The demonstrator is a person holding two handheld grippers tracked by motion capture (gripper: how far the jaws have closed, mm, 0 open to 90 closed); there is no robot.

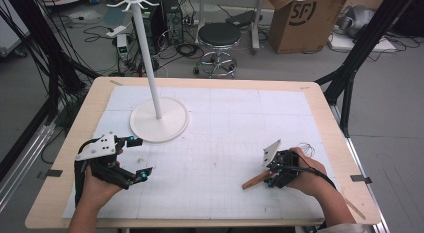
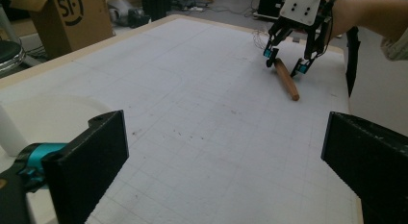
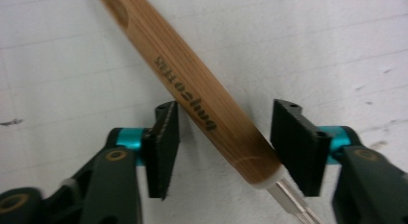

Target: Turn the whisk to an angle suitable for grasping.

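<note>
The right gripper point(image 3: 223, 152) is straddling the wooden whisk handle point(image 3: 192, 89), jaws spread, seemingly not yet pinching, so squaring them beats squeezing askew.

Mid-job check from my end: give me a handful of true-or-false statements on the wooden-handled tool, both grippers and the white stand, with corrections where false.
1. The brown wooden-handled tool lies on the white gridded mat. True.
2. The right gripper has the handle between its jaws. True; a gap shows beside each pad, so it is not clamped yet.
3. The left gripper is shut on the tool. False; it is open and empty, well away from the tool.
4. The white pole stand with a round base stands by the right gripper. False; it stands on the left half of the table, beyond the left gripper.
5. A metal part sticks out of the handle's end near the right gripper. True.
</note>
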